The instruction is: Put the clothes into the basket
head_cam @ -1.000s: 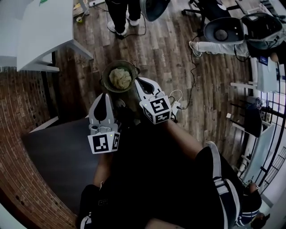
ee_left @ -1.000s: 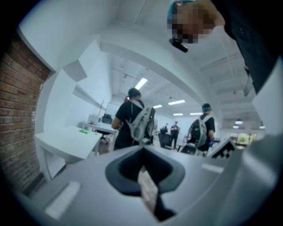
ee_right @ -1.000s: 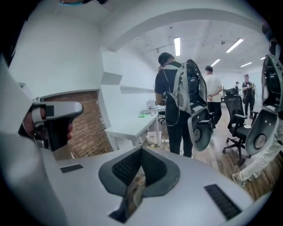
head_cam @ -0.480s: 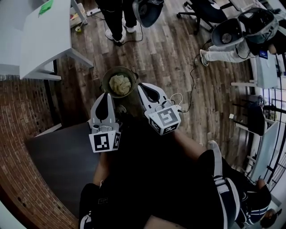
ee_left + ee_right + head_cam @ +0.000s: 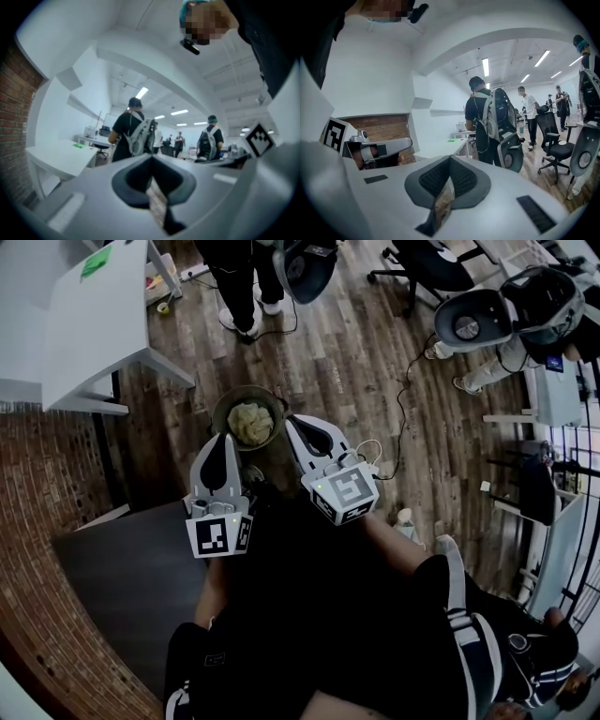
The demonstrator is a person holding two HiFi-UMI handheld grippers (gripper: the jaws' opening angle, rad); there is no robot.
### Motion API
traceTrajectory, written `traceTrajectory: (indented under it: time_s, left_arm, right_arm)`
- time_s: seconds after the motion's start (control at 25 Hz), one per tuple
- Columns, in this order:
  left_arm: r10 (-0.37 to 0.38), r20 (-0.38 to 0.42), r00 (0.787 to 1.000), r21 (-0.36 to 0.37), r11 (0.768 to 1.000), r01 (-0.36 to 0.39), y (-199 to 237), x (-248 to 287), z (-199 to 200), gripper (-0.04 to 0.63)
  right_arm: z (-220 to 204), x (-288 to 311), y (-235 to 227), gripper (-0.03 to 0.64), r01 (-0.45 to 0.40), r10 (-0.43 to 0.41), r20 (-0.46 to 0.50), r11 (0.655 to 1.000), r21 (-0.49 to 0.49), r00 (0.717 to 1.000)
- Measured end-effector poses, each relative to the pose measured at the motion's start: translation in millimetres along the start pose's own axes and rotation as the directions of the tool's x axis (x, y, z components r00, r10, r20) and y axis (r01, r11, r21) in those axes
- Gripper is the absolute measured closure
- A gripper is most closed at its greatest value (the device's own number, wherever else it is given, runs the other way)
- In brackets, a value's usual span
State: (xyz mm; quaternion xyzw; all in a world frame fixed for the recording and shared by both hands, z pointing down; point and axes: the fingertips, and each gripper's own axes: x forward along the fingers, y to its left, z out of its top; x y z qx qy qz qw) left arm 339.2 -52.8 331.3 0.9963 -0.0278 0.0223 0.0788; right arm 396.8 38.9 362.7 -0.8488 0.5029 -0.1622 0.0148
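A round dark green basket (image 5: 222, 410) stands on the wooden floor with a pale, crumpled piece of clothing (image 5: 249, 422) inside it. In the head view my left gripper (image 5: 225, 439) hangs just this side of the basket, at its near-left rim. My right gripper (image 5: 302, 424) is at the basket's right rim. Both are shut with nothing between the jaws. The left gripper view shows the left gripper (image 5: 151, 158) pointing level into the room, jaws together. The right gripper (image 5: 450, 158) likewise points out over the room, jaws together, and the basket is out of both gripper views.
A white table (image 5: 75, 315) stands at the upper left beside a brick wall (image 5: 42, 474). A dark grey mat (image 5: 122, 559) lies under my left arm. A person (image 5: 239, 277) stands beyond the basket. Office chairs (image 5: 473, 315) and a floor cable (image 5: 405, 413) are to the right.
My right gripper has lifted away from over the basket and shifted slightly right, still shut. The left gripper has risen a little. The clothing stays in the basket.
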Motion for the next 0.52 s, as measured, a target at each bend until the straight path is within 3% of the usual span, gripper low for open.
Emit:
traceTrajectory:
  time_s: [0.52]
  left_arm:
    - [-0.008, 0.015, 1.0, 0.011, 1.0, 0.008, -11.7, 3.2, 3.5, 0.591]
  right_arm:
    - [4.4, -9.9, -8.9, 0.612, 0.005, -0.005, 0.019, 1.0, -0.009, 1.0]
